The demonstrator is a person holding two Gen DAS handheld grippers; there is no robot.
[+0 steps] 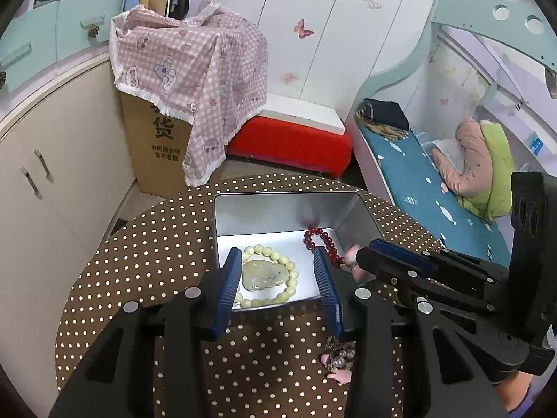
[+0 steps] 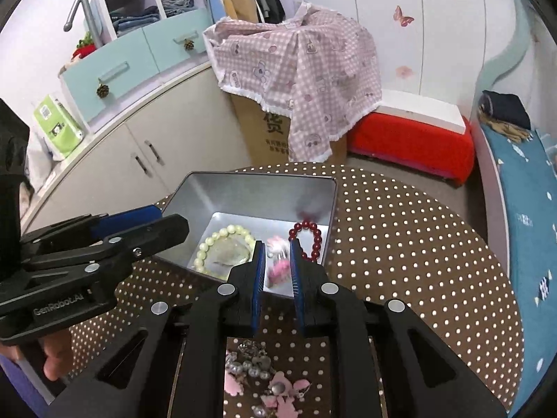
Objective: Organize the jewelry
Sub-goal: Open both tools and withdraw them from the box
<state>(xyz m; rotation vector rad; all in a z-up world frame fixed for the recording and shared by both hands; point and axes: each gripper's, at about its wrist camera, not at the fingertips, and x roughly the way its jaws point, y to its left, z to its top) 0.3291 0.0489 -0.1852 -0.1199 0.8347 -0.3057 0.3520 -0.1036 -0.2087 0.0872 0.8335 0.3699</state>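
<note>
While two bracelets already lie in the tin (image 2: 195, 195): task judged partly done. Green bracelet (image 1: 290, 268) and red bracelet (image 1: 325, 238) on the tin floor, green one ringing a pale pendant (image 1: 263, 275). Pink charm (image 2: 278, 268) blurred, low in the tin's near right corner, between the fingers of the right claw (image 2: 276, 244); jaws narrowly parted, whether gripping or just letting go cannot be told. Left claw (image 1: 276, 261) wide open, holding nothing, poised over the tin's near edge, green bracelet between its fingers. Left to do, by appearance: pink cluster (image 2: 275, 390) of pearls and flower pieces outside the tin, on the dotted desk (image 2: 417, 244) just in front of it, under the right claw.
</note>
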